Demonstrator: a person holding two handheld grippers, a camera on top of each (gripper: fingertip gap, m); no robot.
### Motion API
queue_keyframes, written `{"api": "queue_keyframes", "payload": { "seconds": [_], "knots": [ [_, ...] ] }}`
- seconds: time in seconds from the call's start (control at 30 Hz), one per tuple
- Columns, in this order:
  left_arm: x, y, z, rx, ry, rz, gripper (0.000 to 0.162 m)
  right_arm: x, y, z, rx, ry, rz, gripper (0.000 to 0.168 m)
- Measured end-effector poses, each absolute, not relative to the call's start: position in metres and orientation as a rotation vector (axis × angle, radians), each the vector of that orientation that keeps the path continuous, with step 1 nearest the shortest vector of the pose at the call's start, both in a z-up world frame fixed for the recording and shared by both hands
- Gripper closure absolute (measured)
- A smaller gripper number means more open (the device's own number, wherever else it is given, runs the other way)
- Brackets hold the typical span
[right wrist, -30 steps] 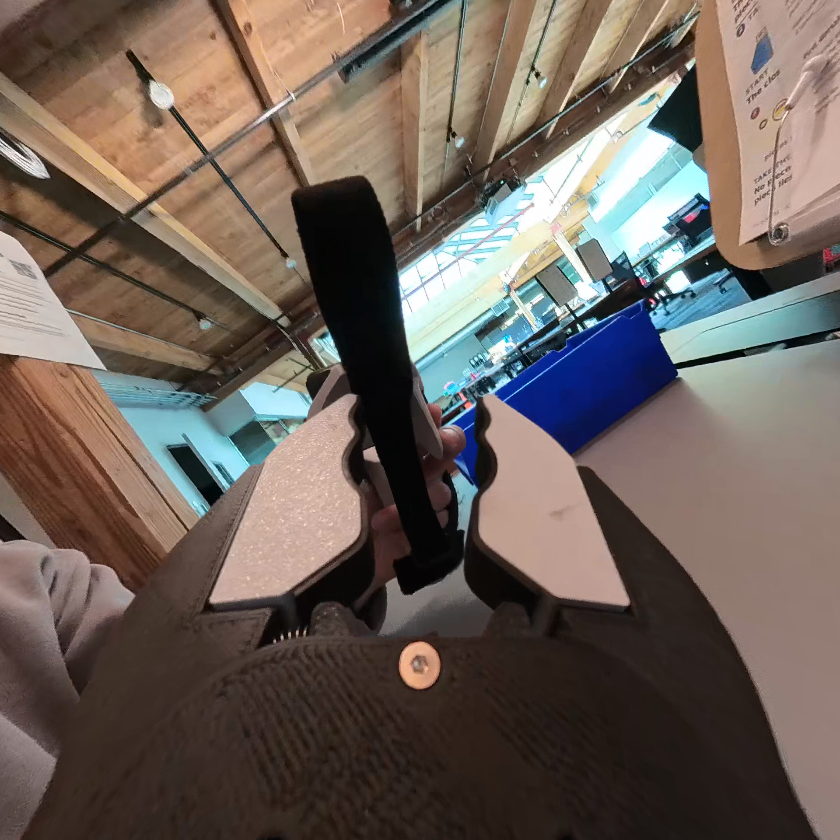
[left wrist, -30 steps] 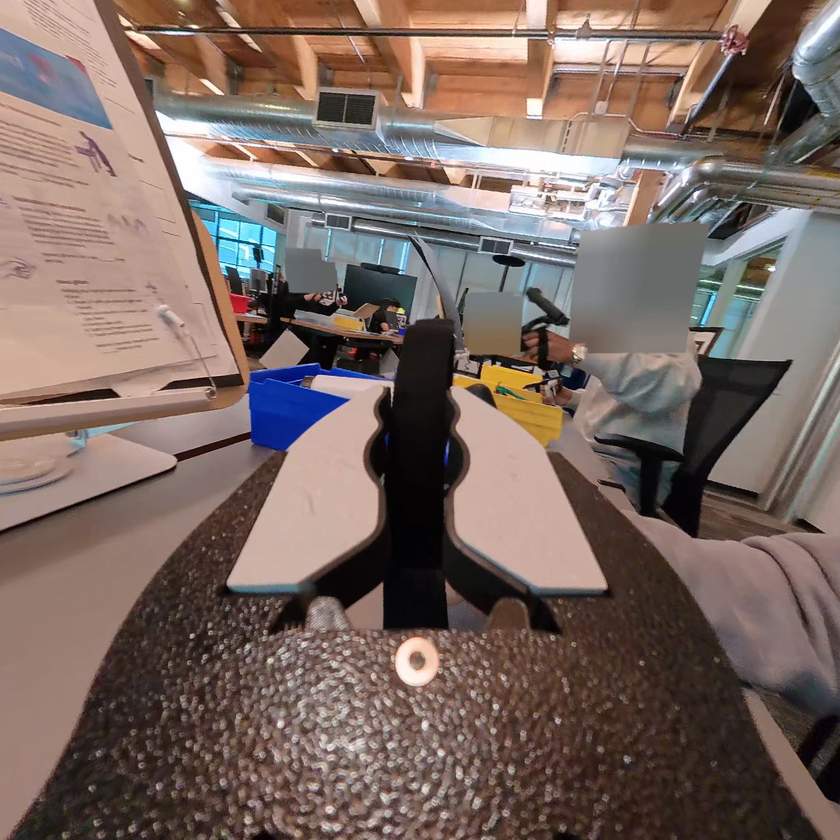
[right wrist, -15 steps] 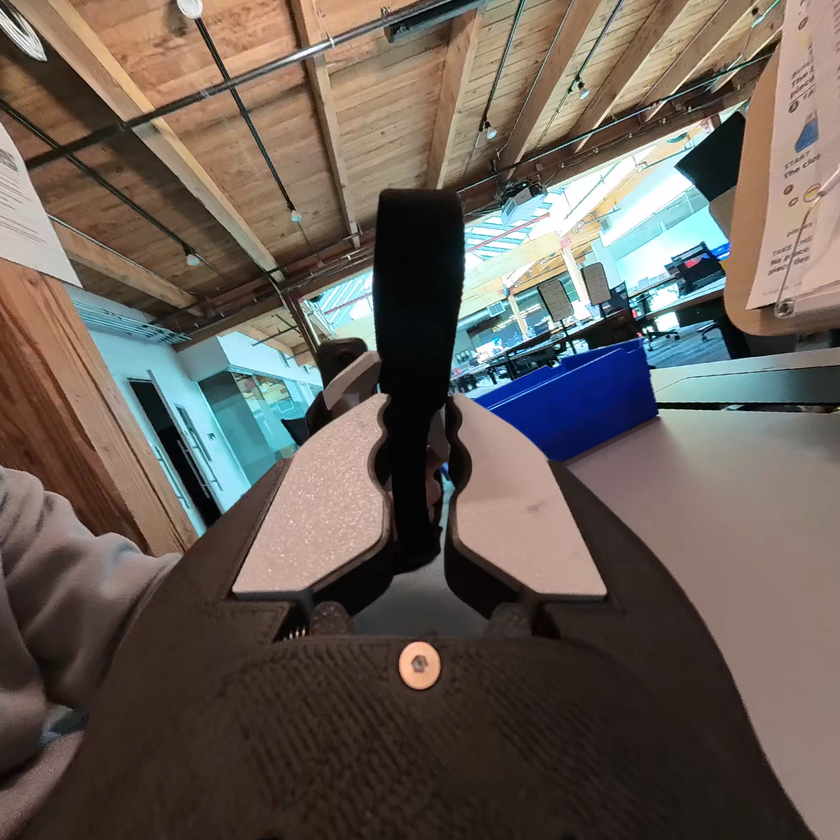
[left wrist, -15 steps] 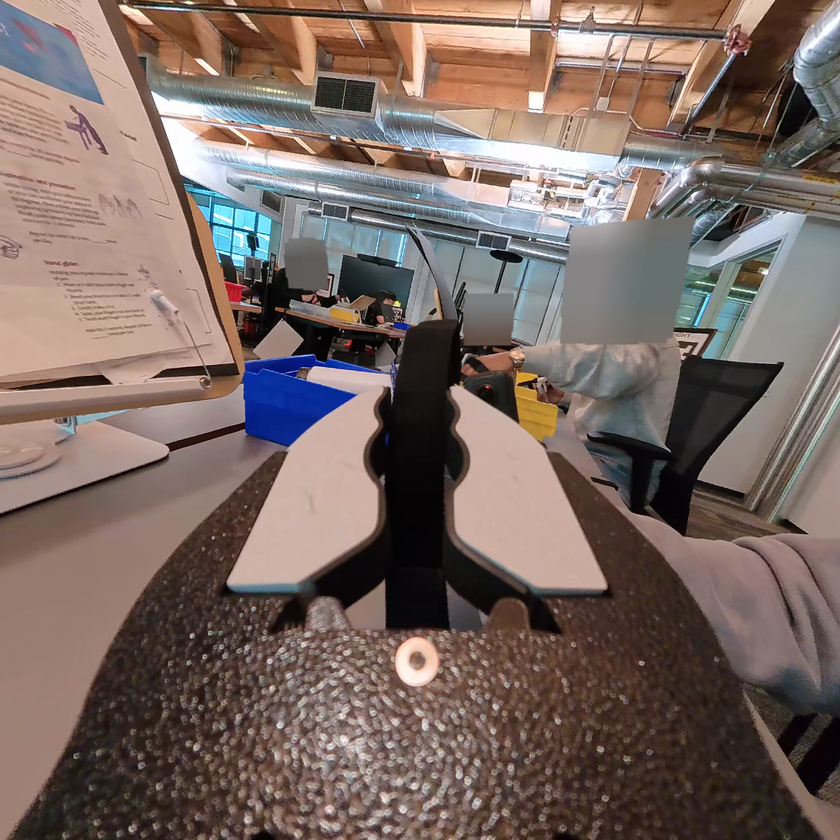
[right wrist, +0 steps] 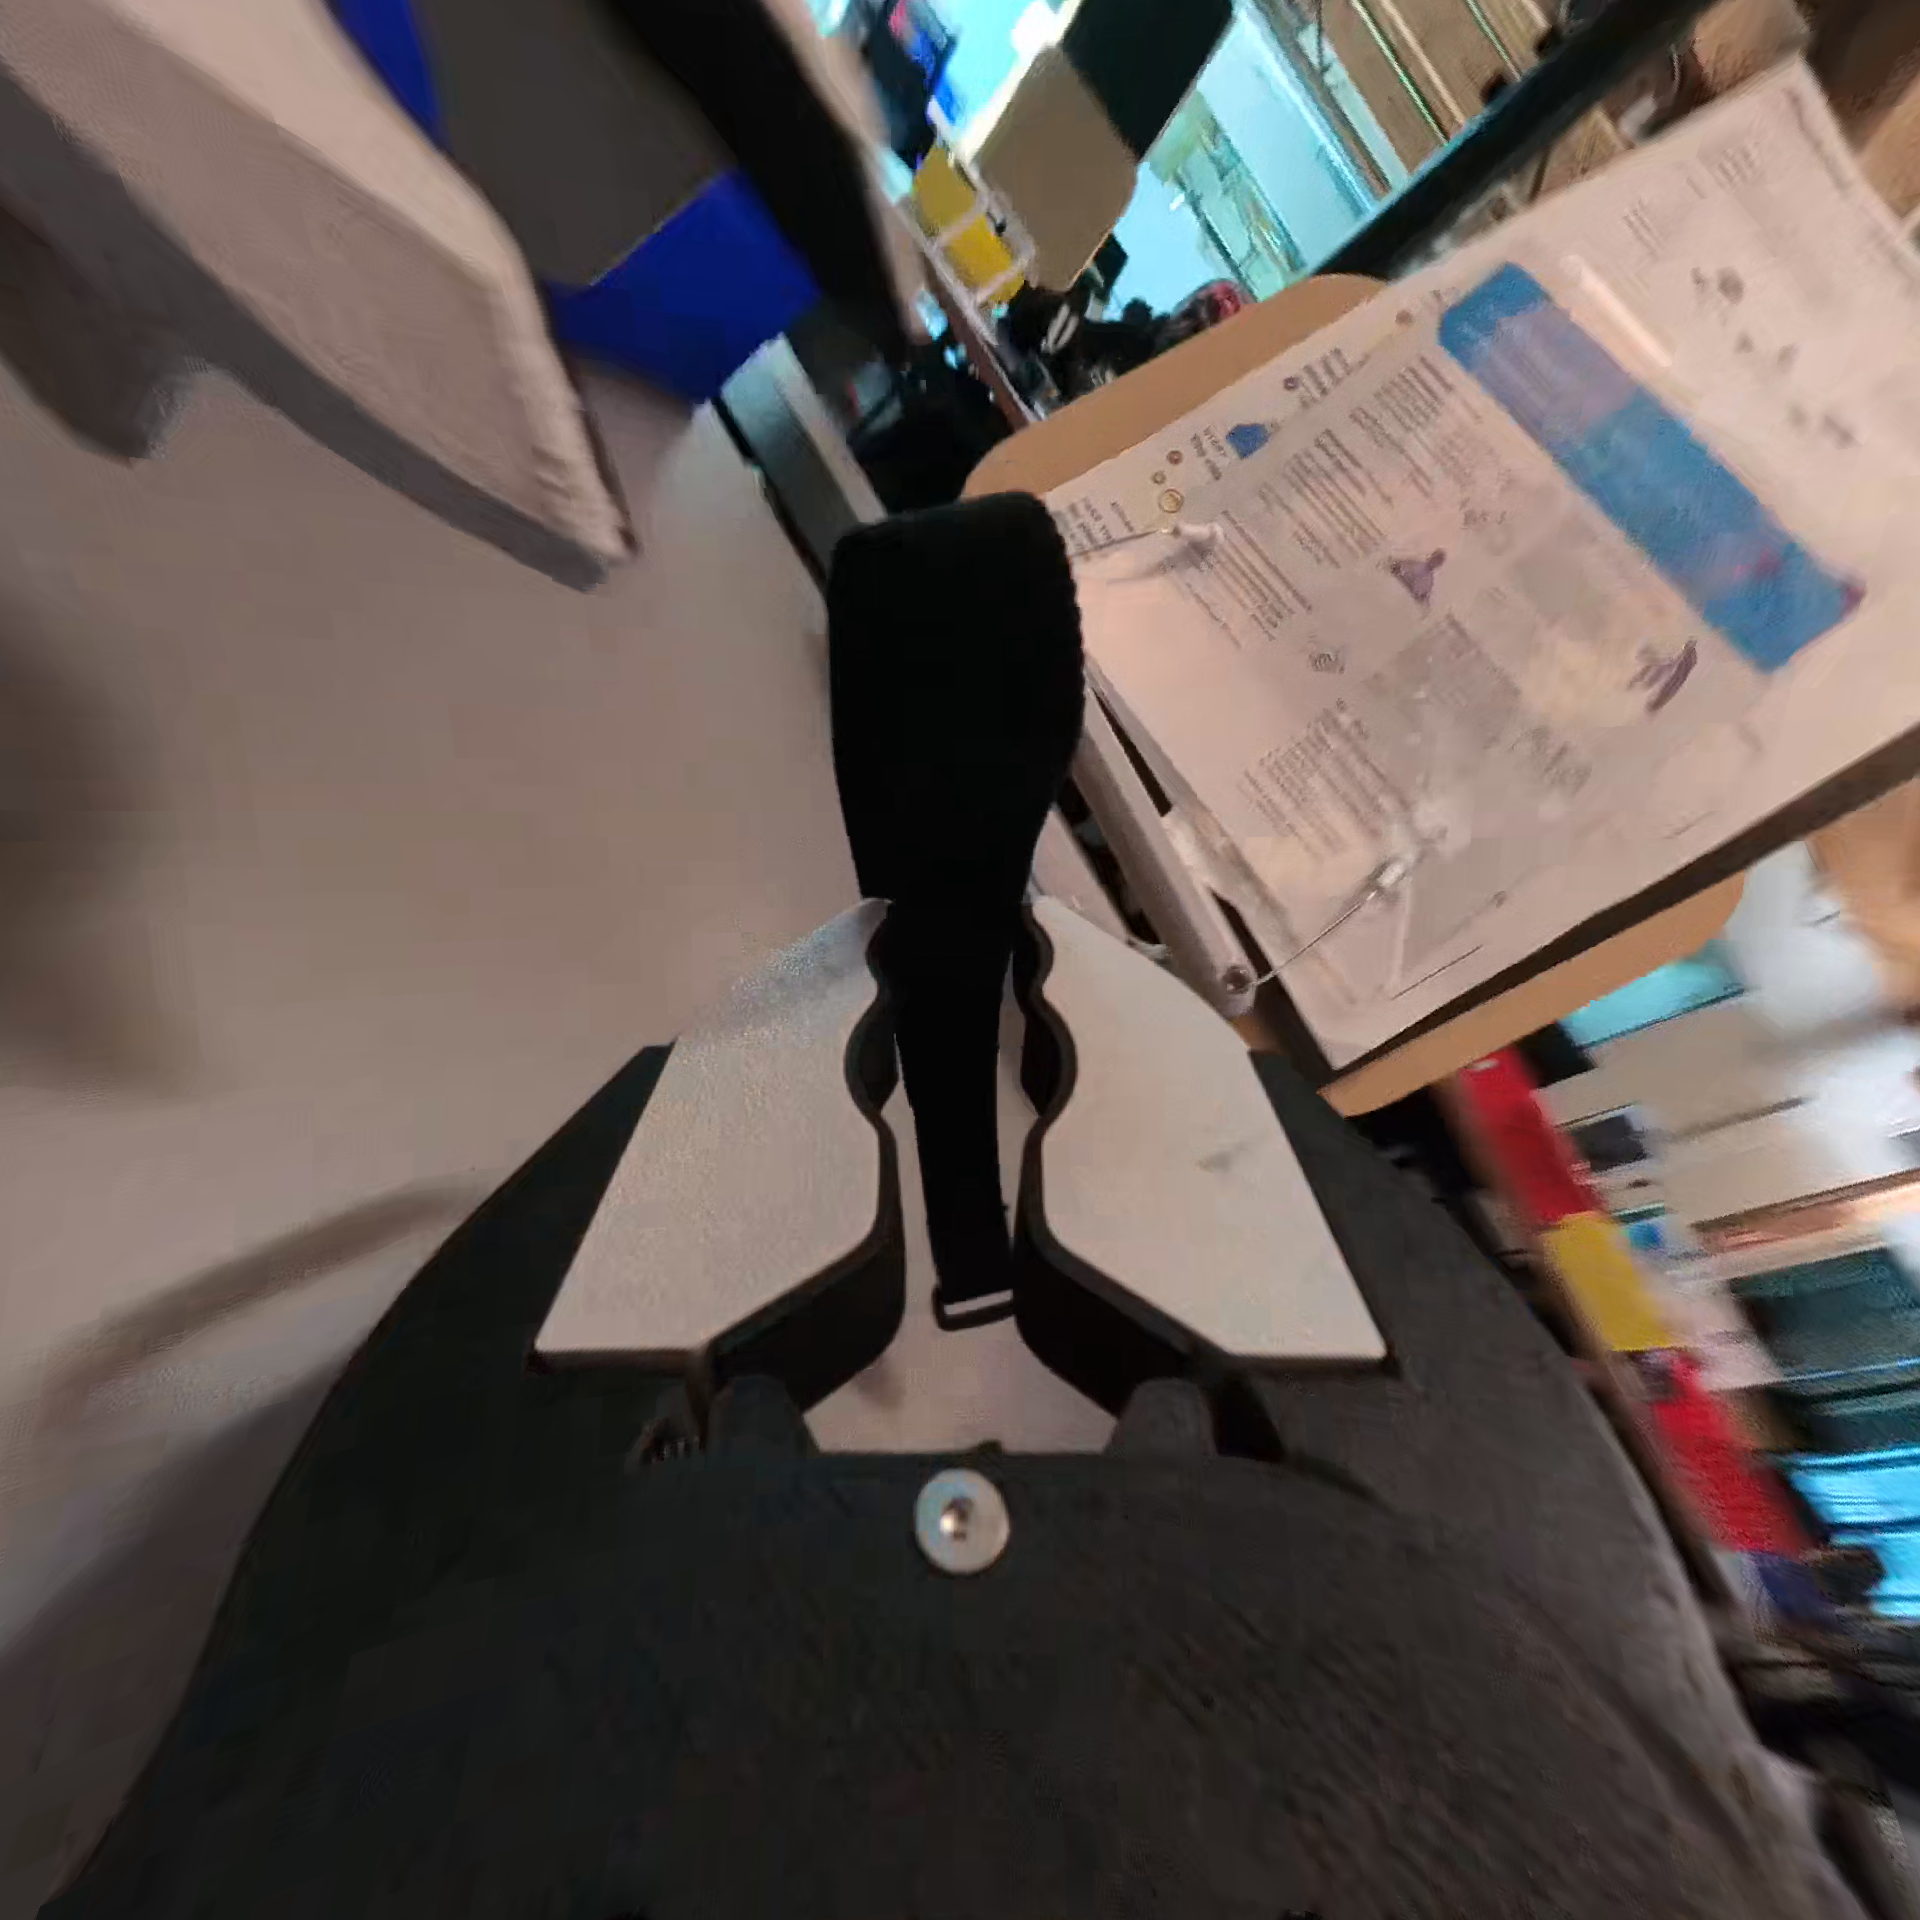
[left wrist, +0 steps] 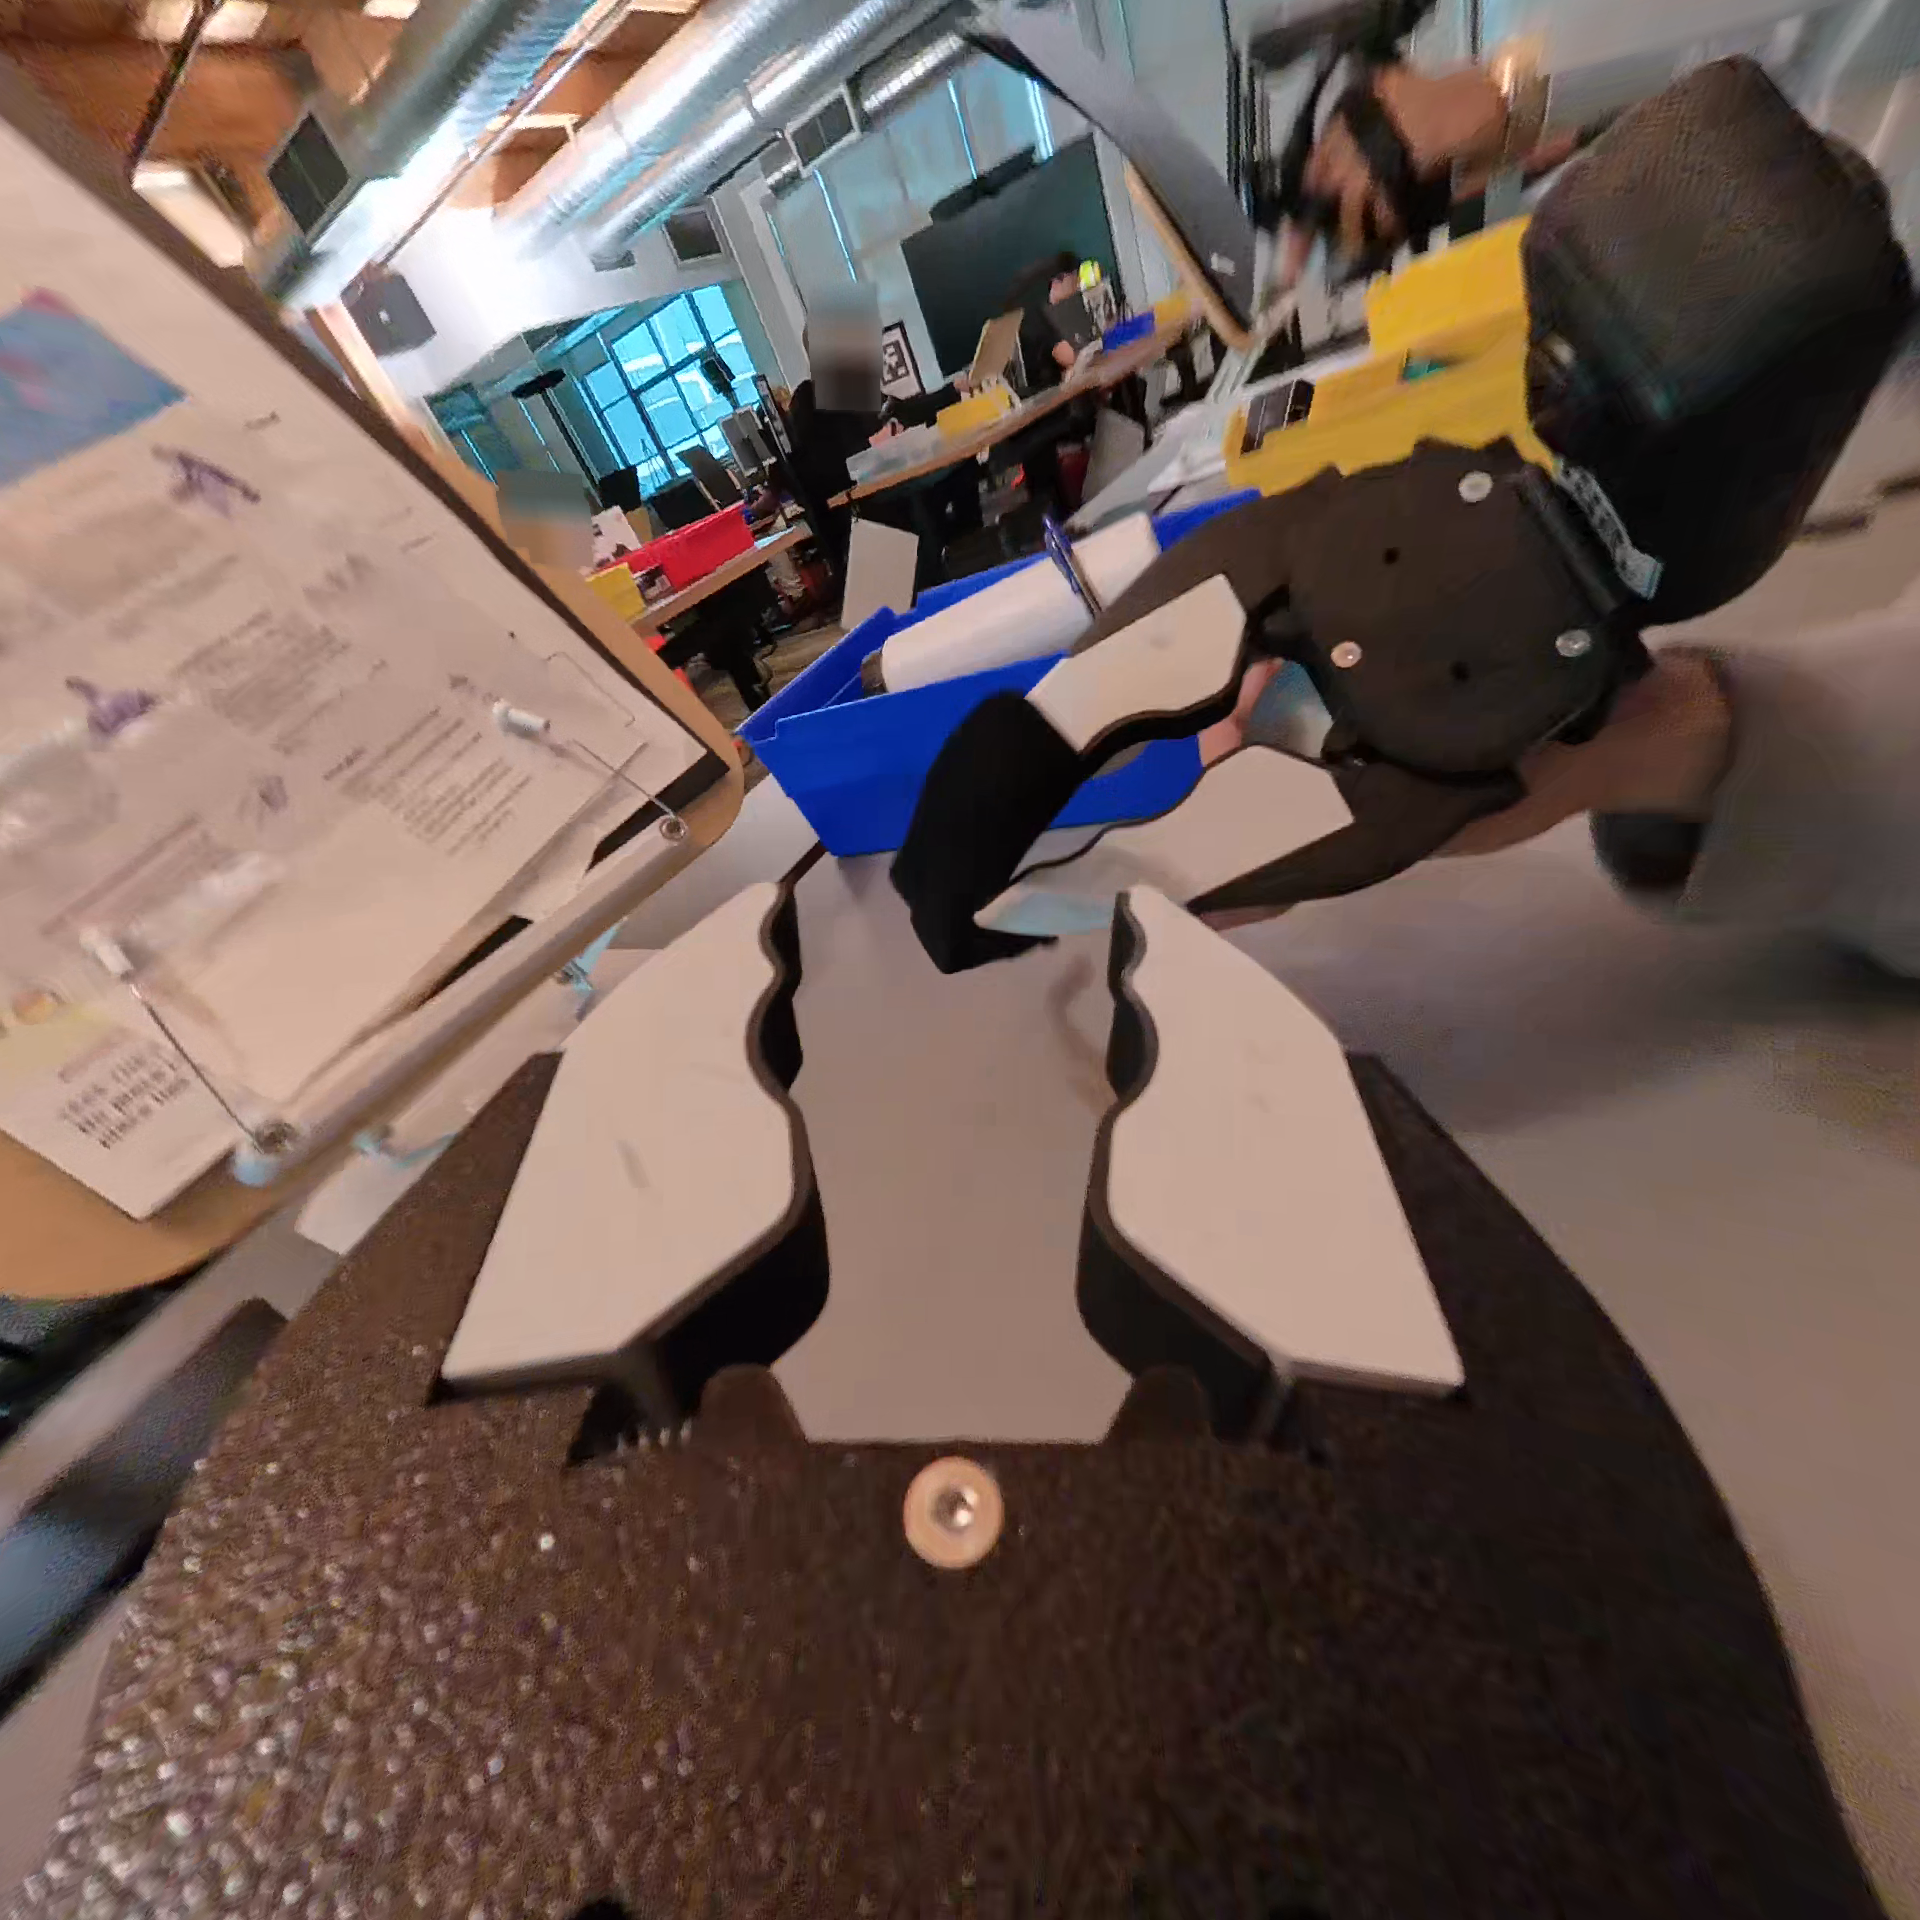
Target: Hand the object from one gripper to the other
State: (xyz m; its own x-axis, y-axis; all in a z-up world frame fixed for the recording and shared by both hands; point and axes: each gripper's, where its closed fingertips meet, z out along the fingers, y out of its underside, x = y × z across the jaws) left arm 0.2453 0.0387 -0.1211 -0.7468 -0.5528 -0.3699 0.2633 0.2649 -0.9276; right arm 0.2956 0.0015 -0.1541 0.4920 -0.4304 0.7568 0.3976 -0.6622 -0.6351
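The object is a black fabric strap (right wrist: 951,790). My right gripper (right wrist: 951,914) is shut on the strap, which sticks out past the fingertips. In the left wrist view the right gripper (left wrist: 1049,790) shows ahead at upper right, holding the black strap (left wrist: 977,821) above the grey table (left wrist: 1558,1091). My left gripper (left wrist: 951,914) is open and empty, just below and short of the strap's lower end. A hand holds the right gripper from behind.
A document stand with a printed sheet (left wrist: 270,748) rises at the left, and it shows in the right wrist view (right wrist: 1507,644). A blue bin (left wrist: 883,738) sits behind the strap. Yellow bins (left wrist: 1403,384) and people at desks are farther back.
My left gripper has opened and let go of the strap. My right gripper, shut on the strap, has drawn it away, and both views have swung downward toward the table.
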Motion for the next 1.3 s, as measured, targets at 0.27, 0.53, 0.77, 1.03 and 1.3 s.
{"api": "queue_keyframes", "payload": {
  "seconds": [0.27,0.53,0.77,1.03,1.3],
  "knots": [
    [0.252,0.033,-0.144,-0.073,1.876,-1.135,0.109,0.294,0.006,-0.163,-2.014,-0.164,-1.481,0.151],
    [0.254,0.029,-0.161,0.097,1.843,-0.851,0.114,0.295,0.005,-0.166,-2.063,-0.278,-1.600,0.151],
    [0.257,0.034,-0.155,0.068,1.808,-0.868,0.139,0.295,0.006,-0.164,-2.038,-0.290,-1.636,0.149],
    [0.261,0.052,-0.116,-0.226,1.675,-1.247,0.141,0.289,0.010,-0.139,-1.698,0.262,-0.893,0.097],
    [0.251,0.065,-0.086,-0.456,1.626,-1.809,0.143,0.260,0.028,-0.134,-1.585,0.242,-0.401,0.096]
  ]
}}
